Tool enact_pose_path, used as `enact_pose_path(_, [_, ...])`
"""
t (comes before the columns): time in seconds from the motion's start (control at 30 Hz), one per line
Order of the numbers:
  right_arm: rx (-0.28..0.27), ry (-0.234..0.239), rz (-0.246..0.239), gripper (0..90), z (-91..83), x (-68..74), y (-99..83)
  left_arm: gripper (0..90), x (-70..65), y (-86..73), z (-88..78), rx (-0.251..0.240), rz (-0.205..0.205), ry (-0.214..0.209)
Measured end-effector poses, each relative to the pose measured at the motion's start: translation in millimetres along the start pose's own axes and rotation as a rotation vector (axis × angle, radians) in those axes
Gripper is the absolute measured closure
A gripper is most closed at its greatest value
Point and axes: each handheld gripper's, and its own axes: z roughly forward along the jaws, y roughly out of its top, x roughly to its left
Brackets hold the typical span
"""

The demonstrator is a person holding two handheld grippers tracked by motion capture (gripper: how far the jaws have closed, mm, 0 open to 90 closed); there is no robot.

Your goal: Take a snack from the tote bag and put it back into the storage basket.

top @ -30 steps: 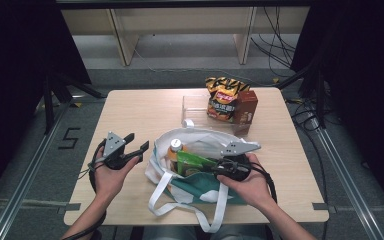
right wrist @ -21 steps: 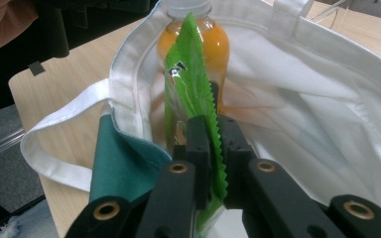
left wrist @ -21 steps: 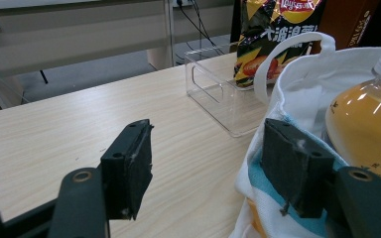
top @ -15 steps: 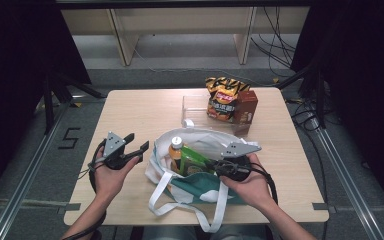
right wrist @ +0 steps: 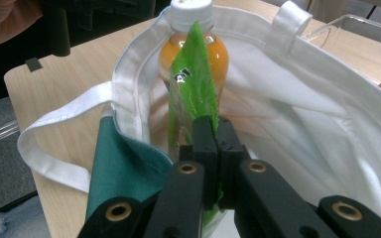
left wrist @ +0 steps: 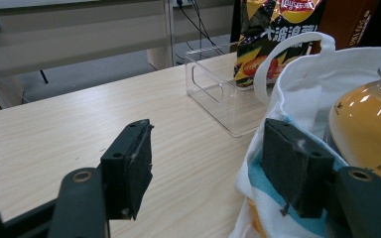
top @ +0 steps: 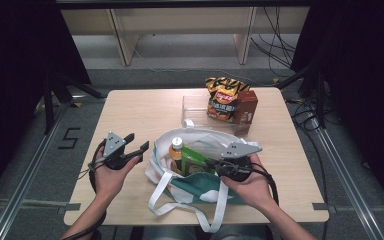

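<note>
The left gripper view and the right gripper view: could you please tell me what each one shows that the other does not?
Left gripper view alone: the chip bag standing in the clear box, and the open left tool beside the tote bag. Right gripper view alone: the right tool shut on the green packet, and the bag's teal side. Both show the orange drink bottle in the bag.

green snack pkt (right wrist: 194, 84) | upright, edge-on | in tote bag (right wrist: 297, 94) | beside orange btl (right wrist: 192, 54)
</note>
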Motion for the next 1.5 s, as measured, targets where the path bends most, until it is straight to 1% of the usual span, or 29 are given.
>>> enact_pose_path(0.1, [0.006, 0.001, 0.036, 90.0, -3.2, 2.3, 1.4, 36.4, -0.1, 0.0, -0.1, -0.001, -0.002, 0.001])
enact_pose_path(0.13, [-0.014, -0.006, 0.027, 90.0, -2.9, 2.0, 1.7, 36.4, 0.1, 0.0, -0.1, -0.001, -0.002, 0.001])
enact_pose_path(0.17, [-0.009, 0.005, 0.001, 90.0, -4.4, -0.7, 2.9, 36.4, 0.1, 0.0, 0.0, -0.001, -0.003, 0.001])
enact_pose_path(0.2, [-0.031, -0.015, -0.003, 90.0, -5.1, -1.0, 3.3, 36.4, 0.2, 0.0, 0.0, 0.0, -0.002, 0.001])
enact_pose_path(0.23, [-0.019, -0.014, 0.008, 90.0, -7.3, -1.1, 4.0, 36.4, 0.1, 0.0, 0.0, -0.001, -0.003, 0.001])
enact_pose_path(0.33, [-0.019, -0.004, 0.011, 90.0, -9.0, -1.9, 5.4, 36.4, 0.1, -0.1, 0.0, 0.0, -0.002, 0.0])
enact_pose_path(0.37, [-0.023, -0.013, -0.003, 90.0, -9.5, -2.6, 5.8, 36.4, 0.1, -0.1, 0.0, 0.0, -0.002, 0.0])
enact_pose_path(0.4, [-0.022, -0.008, 0.005, 90.0, -9.9, -2.4, 6.0, 36.4, 0.1, -0.1, 0.0, -0.001, -0.002, 0.001])
enact_pose_path(0.47, [-0.03, -0.025, 0.021, 90.0, -10.6, -1.3, 6.1, 36.4, 0.3, 0.0, -0.2, -0.001, -0.003, 0.001])
enact_pose_path(0.5, [-0.038, -0.028, 0.009, 90.0, -10.7, -2.3, 6.5, 36.4, 0.3, 0.0, -0.3, -0.001, -0.003, 0.002])
enact_pose_path(0.53, [-0.027, -0.015, 0.003, 90.0, -11.9, -2.9, 7.4, 36.4, 0.4, 0.0, -0.3, -0.001, -0.004, 0.002])
enact_pose_path(0.57, [-0.042, -0.03, -0.015, 90.0, -12.4, -4.0, 7.8, 36.4, 0.3, 0.0, -0.3, -0.001, -0.004, 0.002])
enact_pose_path(0.6, [-0.037, -0.029, 0.015, 90.0, -13.2, -2.8, 7.9, 36.4, 0.3, 0.0, -0.3, -0.001, -0.003, 0.002])
enact_pose_path(0.63, [-0.032, -0.019, 0.01, 90.0, -14.0, -3.5, 8.7, 36.4, 0.2, 0.0, -0.2, -0.002, -0.004, 0.002])
enact_pose_path(0.7, [-0.045, -0.04, 0.002, 90.0, -15.5, -4.3, 9.3, 36.4, 0.2, 0.1, -0.2, -0.002, -0.003, 0.002])
enact_pose_path(0.8, [-0.061, -0.047, -0.012, 90.0, -17.0, -6.2, 10.3, 36.4, 0.4, 0.1, -0.2, -0.002, -0.003, 0.002])
enact_pose_path(0.83, [-0.068, -0.052, -0.011, 90.0, -17.2, -6.3, 10.4, 36.4, 0.6, 0.2, -0.3, -0.001, -0.003, 0.002])
enact_pose_path(0.87, [-0.063, -0.053, 0.015, 90.0, -18.1, -4.8, 10.5, 36.4, 0.6, 0.1, -0.4, 0.0, -0.003, 0.002])
enact_pose_path(0.93, [-0.064, -0.055, 0.008, 90.0, -19.6, -5.6, 11.6, 36.4, 0.5, 0.1, -0.3, -0.001, -0.004, 0.002])
enact_pose_path(1.0, [-0.054, -0.043, 0.023, 90.0, -21.2, -5.6, 12.5, 36.4, 0.4, 0.1, -0.3, -0.002, -0.004, 0.002])
enact_pose_path(1.03, [-0.059, -0.041, 0.008, 90.0, -21.3, -6.7, 13.2, 36.5, 0.5, 0.1, -0.3, -0.002, -0.004, 0.003])
enact_pose_path(1.17, [-0.072, -0.049, 0.013, 90.0, -22.8, -7.2, 14.2, 36.5, 0.3, 0.1, -0.4, -0.003, -0.005, 0.003])
enact_pose_path(1.23, [-0.078, -0.05, -0.004, 90.0, -23.6, -8.4, 15.2, 36.5, 0.3, 0.2, -0.3, -0.003, -0.005, 0.003])
enact_pose_path(1.3, [-0.072, -0.055, 0.028, 90.0, -25.8, -6.6, 15.8, 36.5, 0.2, 0.1, -0.3, -0.003, -0.005, 0.003])
enact_pose_path(1.33, [-0.085, -0.057, 0.003, 90.0, -25.4, -8.7, 16.3, 36.4, 0.2, 0.1, -0.3, -0.003, -0.005, 0.003])
enact_pose_path(1.4, [-0.099, -0.068, -0.003, 90.0, -26.4, -9.6, 17.5, 36.5, 0.4, 0.1, -0.3, -0.003, -0.005, 0.003])
enact_pose_path(1.43, [-0.084, -0.055, 0.006, 90.0, -27.4, -9.3, 18.0, 36.5, 0.5, 0.1, -0.3, -0.002, -0.005, 0.004])
enact_pose_path(1.47, [-0.088, -0.062, 0.025, 90.0, -28.1, -7.8, 18.2, 36.5, 0.5, 0.1, -0.3, -0.002, -0.005, 0.003])
enact_pose_path(1.5, [-0.101, -0.072, 0.028, 90.0, -28.0, -7.5, 18.4, 36.5, 0.4, 0.1, -0.3, -0.002, -0.005, 0.004])
